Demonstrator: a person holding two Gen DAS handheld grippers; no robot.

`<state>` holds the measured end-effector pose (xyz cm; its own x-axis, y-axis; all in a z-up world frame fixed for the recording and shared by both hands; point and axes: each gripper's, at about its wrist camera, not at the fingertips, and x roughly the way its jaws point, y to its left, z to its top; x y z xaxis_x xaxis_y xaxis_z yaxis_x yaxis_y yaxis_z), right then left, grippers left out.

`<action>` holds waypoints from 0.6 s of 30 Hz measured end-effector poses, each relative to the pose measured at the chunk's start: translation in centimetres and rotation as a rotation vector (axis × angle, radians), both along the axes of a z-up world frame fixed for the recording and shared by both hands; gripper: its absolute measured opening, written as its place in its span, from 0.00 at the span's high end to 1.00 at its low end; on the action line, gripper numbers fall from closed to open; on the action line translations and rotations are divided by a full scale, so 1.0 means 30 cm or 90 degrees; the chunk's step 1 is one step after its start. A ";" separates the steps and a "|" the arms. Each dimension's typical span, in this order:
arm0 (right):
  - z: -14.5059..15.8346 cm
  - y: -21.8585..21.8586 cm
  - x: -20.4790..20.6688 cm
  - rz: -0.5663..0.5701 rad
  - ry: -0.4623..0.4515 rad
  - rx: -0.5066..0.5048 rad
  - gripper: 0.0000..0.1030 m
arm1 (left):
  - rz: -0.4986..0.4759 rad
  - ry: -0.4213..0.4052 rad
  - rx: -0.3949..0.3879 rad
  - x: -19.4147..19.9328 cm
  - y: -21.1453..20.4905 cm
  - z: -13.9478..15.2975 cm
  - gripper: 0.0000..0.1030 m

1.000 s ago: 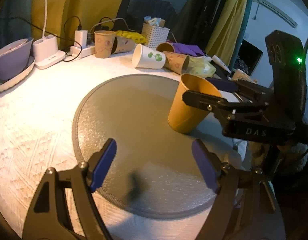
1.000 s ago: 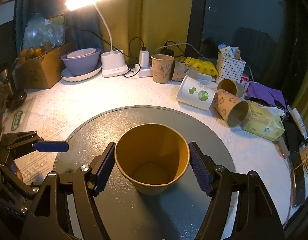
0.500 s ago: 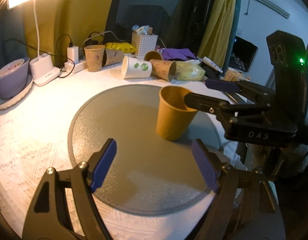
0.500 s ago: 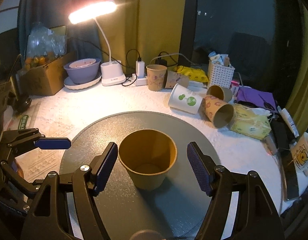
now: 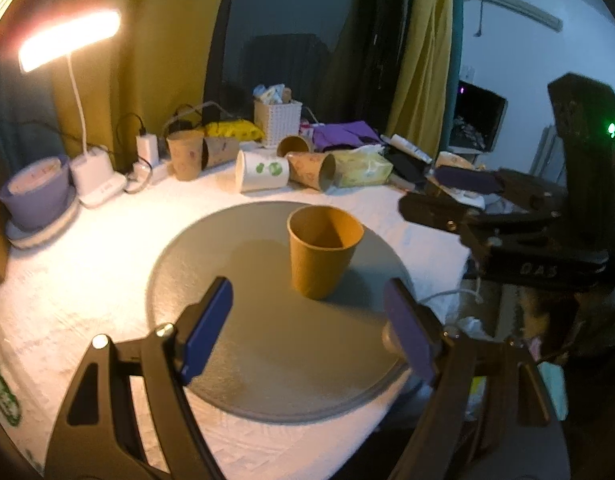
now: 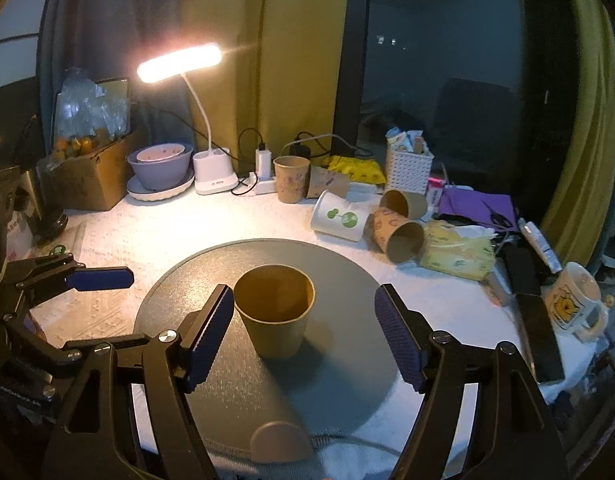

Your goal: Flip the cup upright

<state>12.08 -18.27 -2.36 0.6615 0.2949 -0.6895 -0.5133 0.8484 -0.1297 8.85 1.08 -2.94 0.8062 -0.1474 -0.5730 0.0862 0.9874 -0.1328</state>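
While the brown paper cup (image 6: 274, 315) stands upright on the grey round mat (image 6: 235, 392), mouth up, my right tongs (image 6: 303, 336) are spread wide around it, touching nothing. My left tongs (image 5: 311, 334) gape empty too, short of the cup.

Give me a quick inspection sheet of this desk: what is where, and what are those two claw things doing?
Surface: white textured cloth under a round grey mat.
Job's things: brown paper cup upright on the mat, mouth up, nothing gripping it.
Clutter: tipped paper cups, tissue pack, white basket, mug, purple bowl.
Grippers: right gripper open, fingers apart from the cup; left gripper open, empty.
Cables: charger leads at a power strip.
Surroundings: lit desk lamp, yellow curtains, dark window.
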 end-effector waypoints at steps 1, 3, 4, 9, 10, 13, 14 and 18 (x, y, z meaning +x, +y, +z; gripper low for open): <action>0.009 -0.005 -0.010 -0.002 -0.002 0.000 0.26 | 0.000 -0.007 0.004 -0.011 -0.007 0.015 0.23; 0.025 -0.016 -0.027 -0.006 -0.007 0.001 0.26 | 0.004 -0.016 0.006 -0.023 -0.015 0.036 0.23; 0.032 -0.019 -0.035 -0.008 -0.008 0.002 0.26 | 0.008 -0.025 0.015 -0.033 -0.023 0.051 0.23; 0.077 -0.048 -0.077 -0.021 -0.016 0.016 0.26 | 0.003 -0.040 0.018 -0.064 -0.051 0.088 0.23; 0.088 -0.054 -0.087 -0.024 -0.018 0.020 0.26 | 0.004 -0.044 0.018 -0.072 -0.060 0.097 0.23; 0.107 -0.071 -0.108 -0.026 -0.014 0.028 0.26 | 0.007 -0.055 0.013 -0.095 -0.079 0.119 0.23; 0.116 -0.079 -0.111 -0.027 -0.015 0.029 0.26 | 0.008 -0.059 0.012 -0.103 -0.082 0.127 0.23; 0.149 -0.098 -0.148 -0.031 -0.027 0.035 0.26 | 0.019 -0.077 0.013 -0.142 -0.097 0.162 0.23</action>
<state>7.64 -21.20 2.11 0.7039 0.2986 -0.6445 -0.4663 0.8787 -0.1022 4.57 -1.84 1.93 0.8733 -0.1121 -0.4741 0.0713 0.9921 -0.1031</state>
